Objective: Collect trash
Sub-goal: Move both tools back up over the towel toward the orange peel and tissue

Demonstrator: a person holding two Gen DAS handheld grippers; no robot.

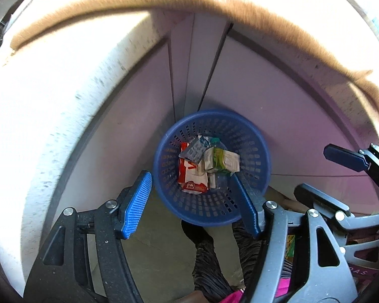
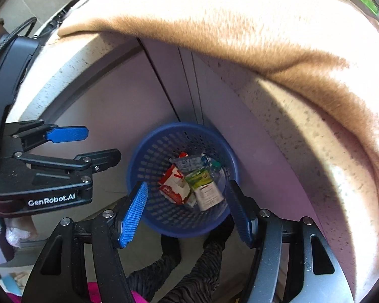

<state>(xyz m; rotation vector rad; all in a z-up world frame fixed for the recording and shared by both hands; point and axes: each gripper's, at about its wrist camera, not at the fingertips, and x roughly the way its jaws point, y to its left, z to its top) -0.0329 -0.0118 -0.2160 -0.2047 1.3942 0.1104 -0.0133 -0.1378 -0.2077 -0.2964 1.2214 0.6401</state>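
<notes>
A blue perforated basket [image 1: 255, 156] [image 2: 149, 161] stands on the floor far below both grippers. Inside lie a red-and-white wrapper [image 1: 189, 176] [image 2: 173, 186], a grey pouch [image 1: 193, 150] [image 2: 189, 162], a bottle with a green label and green cap [image 1: 218, 155] [image 2: 202, 178] and crumpled white paper [image 2: 208, 195]. My left gripper [image 1: 189, 176] [image 2: 88, 145] hangs open over the basket with nothing between its blue pads. My right gripper [image 2: 187, 184] [image 1: 326, 174] hangs beside it, also open with nothing in it.
The basket sits in a corner of lilac cabinet fronts [image 1: 139, 96] under a speckled pale counter [image 1: 63, 80]. A tan furry cloth [image 2: 240, 25] drapes over the counter. The person's dark trouser legs and shoes [image 2: 189, 272] stand close to the basket.
</notes>
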